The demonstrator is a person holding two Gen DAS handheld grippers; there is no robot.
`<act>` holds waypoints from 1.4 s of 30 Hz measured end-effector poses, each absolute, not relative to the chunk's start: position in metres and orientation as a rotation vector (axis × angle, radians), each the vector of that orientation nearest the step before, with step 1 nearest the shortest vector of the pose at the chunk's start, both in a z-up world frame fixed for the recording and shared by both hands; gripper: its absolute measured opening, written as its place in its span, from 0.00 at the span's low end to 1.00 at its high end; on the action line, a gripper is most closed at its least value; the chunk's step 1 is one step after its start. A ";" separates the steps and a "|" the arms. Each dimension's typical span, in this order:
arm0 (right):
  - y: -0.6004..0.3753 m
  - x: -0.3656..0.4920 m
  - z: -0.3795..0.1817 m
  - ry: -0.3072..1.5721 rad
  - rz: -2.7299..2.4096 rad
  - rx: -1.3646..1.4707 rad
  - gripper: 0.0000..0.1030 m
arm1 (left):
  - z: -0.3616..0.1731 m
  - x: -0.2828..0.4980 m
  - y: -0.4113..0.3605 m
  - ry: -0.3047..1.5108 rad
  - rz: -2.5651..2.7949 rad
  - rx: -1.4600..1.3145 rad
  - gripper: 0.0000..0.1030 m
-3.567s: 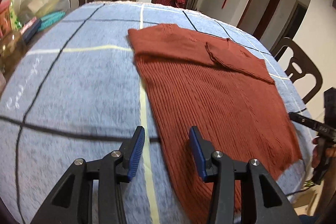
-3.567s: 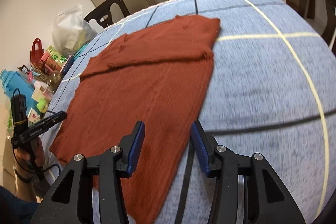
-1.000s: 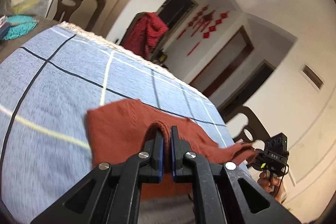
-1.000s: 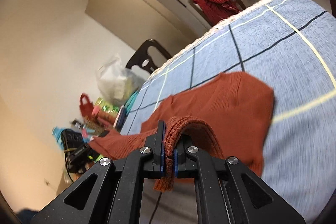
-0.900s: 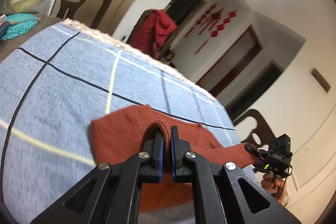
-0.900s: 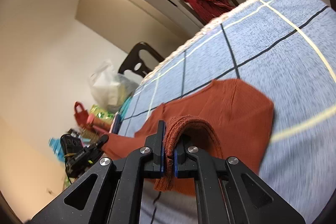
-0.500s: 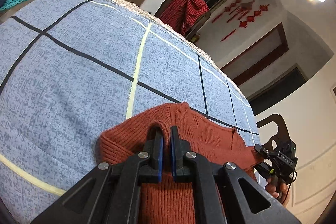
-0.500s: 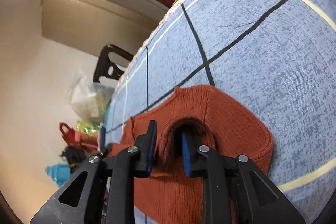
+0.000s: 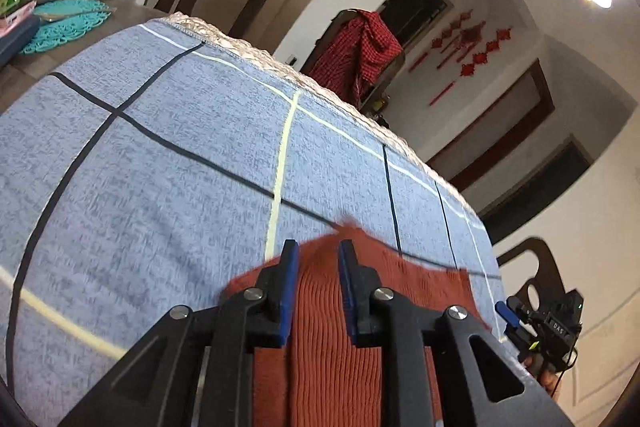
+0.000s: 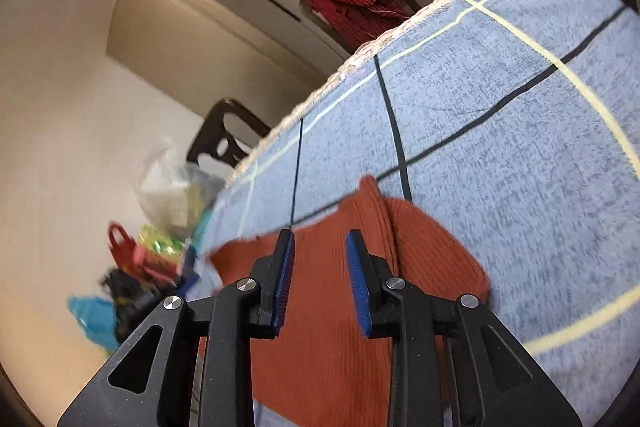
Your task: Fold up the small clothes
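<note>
Letting go of the fold looks like the step in hand: both grippers sit low over the sweater, which lies on the blue cloth at the bottom centre of each view. The left gripper has its jaws spread, with ribbed knit showing in the gap and nothing pinched. The right gripper is likewise spread over the sweater, holding nothing. In the right view a raised ridge of knit runs up just right of centre and a rounded doubled edge bulges at lower right, so I judge one fold made and laid down.

The next move probably calls for drawing both grippers clear without snagging the knit, then choosing fresh edges for a second fold; the garment's full outline is hidden below the fingers, so which edges is hard to say. The peaked corner at the far hem may want flattening first.

As for containers, a clear plastic bag stands at middle left of the right view with pale, blurred contents I cannot identify. Below it sits a small red bag among bright clutter too smeared to name.
</note>
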State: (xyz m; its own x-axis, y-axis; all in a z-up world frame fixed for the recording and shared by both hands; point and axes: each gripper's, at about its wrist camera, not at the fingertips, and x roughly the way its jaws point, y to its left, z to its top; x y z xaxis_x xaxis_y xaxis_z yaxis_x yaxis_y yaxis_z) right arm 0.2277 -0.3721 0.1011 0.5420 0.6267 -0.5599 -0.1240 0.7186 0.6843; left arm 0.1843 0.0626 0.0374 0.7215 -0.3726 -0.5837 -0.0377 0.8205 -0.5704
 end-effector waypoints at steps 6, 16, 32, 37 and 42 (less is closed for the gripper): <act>-0.365 0.175 0.104 0.903 0.493 0.505 0.27 | 0.032 0.144 0.041 0.796 -0.261 -0.475 0.30; -0.370 0.168 0.083 0.961 0.371 0.438 0.14 | 0.027 0.126 0.018 0.827 -0.224 -0.326 0.30; -0.346 0.136 0.089 0.973 0.397 0.335 0.14 | 0.022 0.110 -0.050 0.876 -0.288 -0.141 0.30; -0.322 0.131 0.089 0.980 0.472 0.309 0.14 | 0.033 0.104 -0.075 0.843 -0.302 -0.100 0.30; -0.299 0.135 0.081 0.998 0.531 0.298 0.14 | 0.022 0.112 -0.099 0.870 -0.320 -0.074 0.30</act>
